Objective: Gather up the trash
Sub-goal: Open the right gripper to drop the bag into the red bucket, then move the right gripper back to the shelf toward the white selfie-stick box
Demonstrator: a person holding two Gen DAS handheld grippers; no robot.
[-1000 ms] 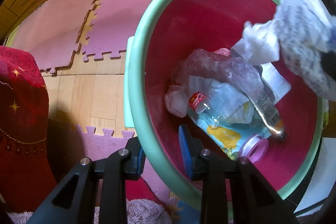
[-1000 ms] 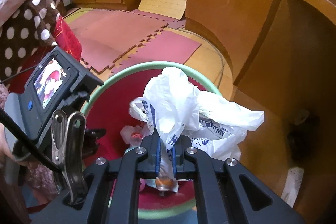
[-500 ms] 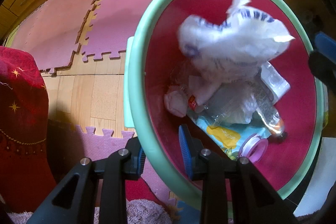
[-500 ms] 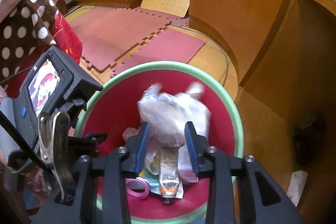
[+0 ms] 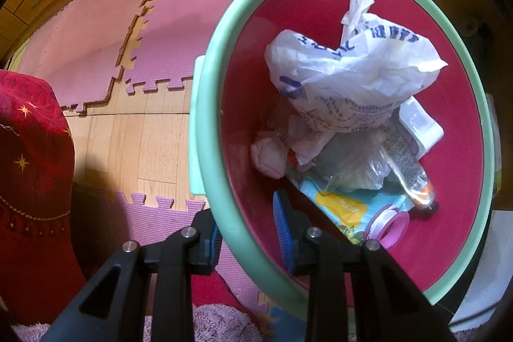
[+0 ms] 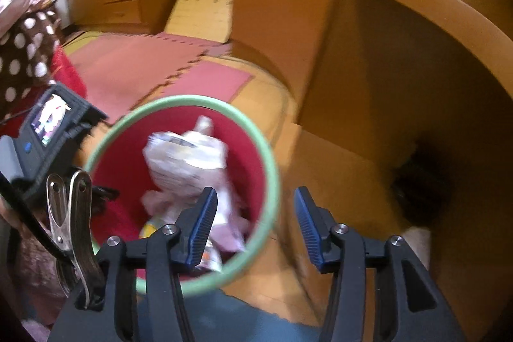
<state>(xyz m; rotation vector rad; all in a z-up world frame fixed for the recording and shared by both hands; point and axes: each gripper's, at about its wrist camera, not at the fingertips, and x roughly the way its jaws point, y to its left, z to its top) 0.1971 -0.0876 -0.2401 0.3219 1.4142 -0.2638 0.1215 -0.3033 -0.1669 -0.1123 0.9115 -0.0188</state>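
A red waste bin with a mint-green rim [image 5: 205, 149] stands on the floor. My left gripper [image 5: 248, 233] points down and is shut on that rim, one pad outside and one inside. A crumpled white plastic bag with blue print [image 5: 352, 79] lies loose on top of the trash inside, over a clear bottle, a wet-wipes pack [image 5: 346, 207] and a tissue wad [image 5: 267, 156]. In the right wrist view, blurred by motion, my right gripper [image 6: 255, 226] hovers over the bin's right rim [image 6: 269, 181]. Its jaws are opening with nothing between them, and the bag [image 6: 186, 162] lies below.
Pink foam mats [image 5: 96, 31] cover part of the wooden floor left of the bin. A red cloth with gold stars [image 5: 29, 165] hangs at the left edge. Wooden cabinets and a curved desk [image 6: 384, 53] stand behind and right. The left gripper's screen unit [image 6: 48, 120] shows beside the bin.
The right gripper let go of the white bag, which dropped into the bin. Its jaws spread and it drew back to the right. The left gripper kept its hold on the rim.
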